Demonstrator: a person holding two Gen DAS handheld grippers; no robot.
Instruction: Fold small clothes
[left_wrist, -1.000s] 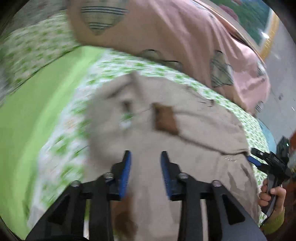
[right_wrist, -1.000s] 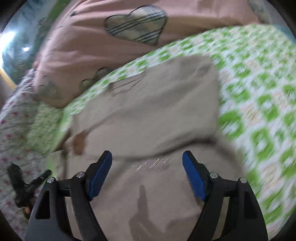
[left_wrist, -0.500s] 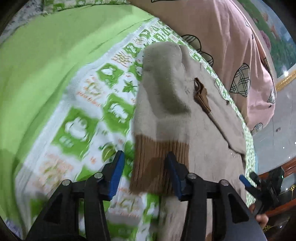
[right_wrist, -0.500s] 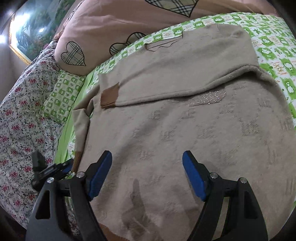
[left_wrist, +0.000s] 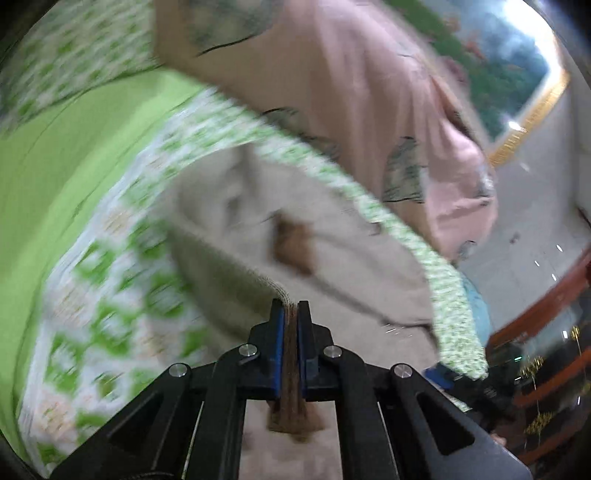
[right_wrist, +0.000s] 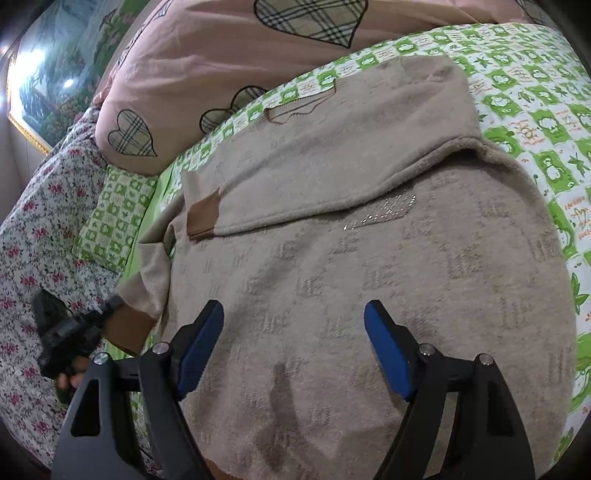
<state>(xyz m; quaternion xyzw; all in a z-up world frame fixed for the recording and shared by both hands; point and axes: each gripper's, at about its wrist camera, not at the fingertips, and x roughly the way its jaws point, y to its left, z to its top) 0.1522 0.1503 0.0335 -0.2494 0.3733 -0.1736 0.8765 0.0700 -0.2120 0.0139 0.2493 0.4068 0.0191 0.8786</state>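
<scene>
Half a second before, the left gripper's (left_wrist: 290, 314) jaws stood apart around the sweater's brown ribbed cuff (left_wrist: 293, 413); they had just been closing and were now clamped on that cuff, blue pads pressed flat against it with the ribbing hanging out below them. From the pinch the beige sleeve (left_wrist: 225, 258) ran away up and to the left, blurred, over the green-and-white patterned sheet (left_wrist: 110, 295), while the sweater's body lay ahead and to the right of the gripper. In the right wrist view the same gripper (right_wrist: 112, 308) showed at the sweater's left edge, closed on the cuff (right_wrist: 129, 328), with a few fingers (right_wrist: 70, 380) of the person's hand under its handle. The right gripper (right_wrist: 293, 317) hovered with its jaws wide apart and nothing between the pads, just above the lower middle of the beige sweater (right_wrist: 369, 277), much as it had been half a second earlier. That sweater lay spread flat on the sheet (right_wrist: 535, 110), its other sleeve folded across the chest so that the second brown cuff (right_wrist: 203, 218) rested near the left side, beyond the gripper's left finger. A pink quilt with plaid hearts (right_wrist: 221, 55) was bunched just past the collar, and a floral cover (right_wrist: 26, 240) lay off to the left.
</scene>
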